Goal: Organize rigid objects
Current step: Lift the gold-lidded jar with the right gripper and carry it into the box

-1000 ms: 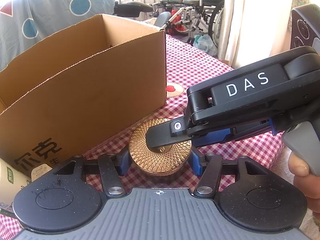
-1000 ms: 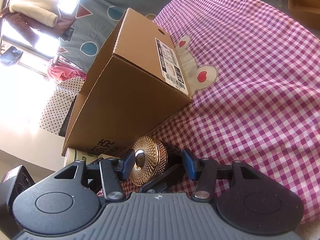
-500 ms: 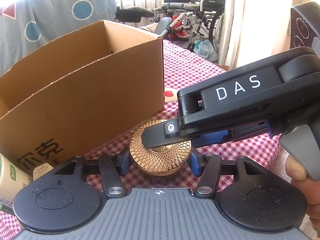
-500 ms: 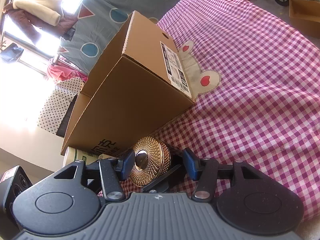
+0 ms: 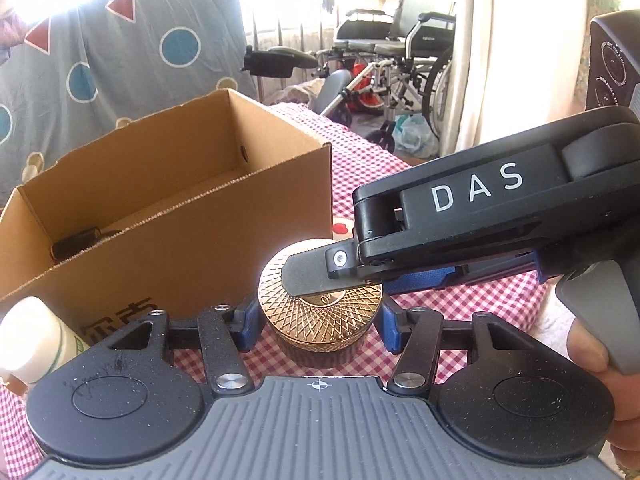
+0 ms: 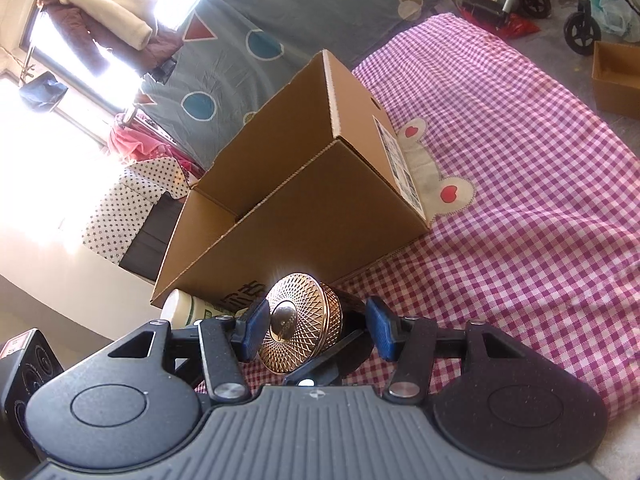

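Observation:
A round gold tin [image 5: 320,312] with a lattice-patterned lid hangs just above the red checked cloth [image 6: 520,200], in front of the open cardboard box [image 5: 180,240]. My left gripper [image 5: 318,326] is shut on the tin's sides, blue pads against its rim. My right gripper [image 6: 316,330] is shut on the same tin [image 6: 300,328], one pad on the lid face and the other on the dark base. In the left wrist view its black finger [image 5: 316,276] lies across the lid. The box [image 6: 312,208] stands just behind the tin.
A white bottle [image 5: 32,340] lies by the box's near left corner. A dark object [image 5: 76,242] sits inside the box. A black device [image 5: 612,64] stands at the right edge. Wheelchairs [image 5: 400,60] and a small carton [image 6: 616,80] are on the floor beyond the table.
Both grippers have risen with the gold tin held between them, and it is now off the cloth. The box's inside has come into view.

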{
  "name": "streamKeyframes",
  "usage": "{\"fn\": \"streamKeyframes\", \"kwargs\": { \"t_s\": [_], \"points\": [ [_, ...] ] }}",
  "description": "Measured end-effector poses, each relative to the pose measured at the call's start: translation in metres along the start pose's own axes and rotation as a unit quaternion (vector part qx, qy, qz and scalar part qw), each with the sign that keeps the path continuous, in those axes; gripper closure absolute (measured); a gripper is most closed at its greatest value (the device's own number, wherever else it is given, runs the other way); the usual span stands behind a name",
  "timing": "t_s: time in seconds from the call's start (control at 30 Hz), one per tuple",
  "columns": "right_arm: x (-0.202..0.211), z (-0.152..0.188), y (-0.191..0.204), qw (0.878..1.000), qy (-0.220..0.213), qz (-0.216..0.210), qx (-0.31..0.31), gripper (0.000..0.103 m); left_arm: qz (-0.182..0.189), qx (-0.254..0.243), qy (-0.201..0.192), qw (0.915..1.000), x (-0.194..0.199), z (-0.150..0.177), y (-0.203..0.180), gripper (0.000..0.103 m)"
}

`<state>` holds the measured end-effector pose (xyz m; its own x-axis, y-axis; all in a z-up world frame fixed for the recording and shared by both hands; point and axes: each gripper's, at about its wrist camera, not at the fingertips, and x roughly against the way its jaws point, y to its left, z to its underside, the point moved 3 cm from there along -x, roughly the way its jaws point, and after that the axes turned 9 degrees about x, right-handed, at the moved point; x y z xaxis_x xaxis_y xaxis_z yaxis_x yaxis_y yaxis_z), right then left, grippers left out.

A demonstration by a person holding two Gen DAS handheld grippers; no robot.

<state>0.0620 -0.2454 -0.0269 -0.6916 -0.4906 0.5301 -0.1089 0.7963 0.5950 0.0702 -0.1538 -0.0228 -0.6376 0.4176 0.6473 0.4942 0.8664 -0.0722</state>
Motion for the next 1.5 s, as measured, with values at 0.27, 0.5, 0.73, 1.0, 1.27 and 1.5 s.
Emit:
{"fn": "streamKeyframes", "kwargs": {
  "t_s": [0.27,0.5,0.73,1.0,1.27,1.5],
  "points": [
    [0.013,-0.038,0.047,0.998,-0.022,-0.019,0.063,0.046,-0.021,0.009,-0.045,0.9987,0.038,-0.035,0.013,0.047],
    [-0.009,-0.098,0.088,0.993,-0.004,-0.046,0.113,0.046,-0.045,0.032,-0.049,0.9973,0.041,-0.087,0.042,0.047],
    [-0.081,-0.159,0.098,0.990,0.073,-0.056,0.108,0.046,-0.054,0.080,0.022,0.9951,-0.006,-0.134,0.087,0.047],
    [-0.177,-0.195,0.077,0.984,0.152,-0.040,0.084,0.046,-0.049,0.160,0.128,0.9776,-0.087,-0.153,0.143,0.047],
    [-0.245,-0.200,0.046,0.977,0.207,-0.030,0.053,0.046,-0.068,0.191,0.193,0.9600,-0.137,-0.149,0.170,0.047],
    [-0.270,-0.199,0.032,0.974,0.220,-0.024,0.044,0.046,-0.080,0.191,0.208,0.9559,-0.158,-0.144,0.173,0.047]
  ]
}}
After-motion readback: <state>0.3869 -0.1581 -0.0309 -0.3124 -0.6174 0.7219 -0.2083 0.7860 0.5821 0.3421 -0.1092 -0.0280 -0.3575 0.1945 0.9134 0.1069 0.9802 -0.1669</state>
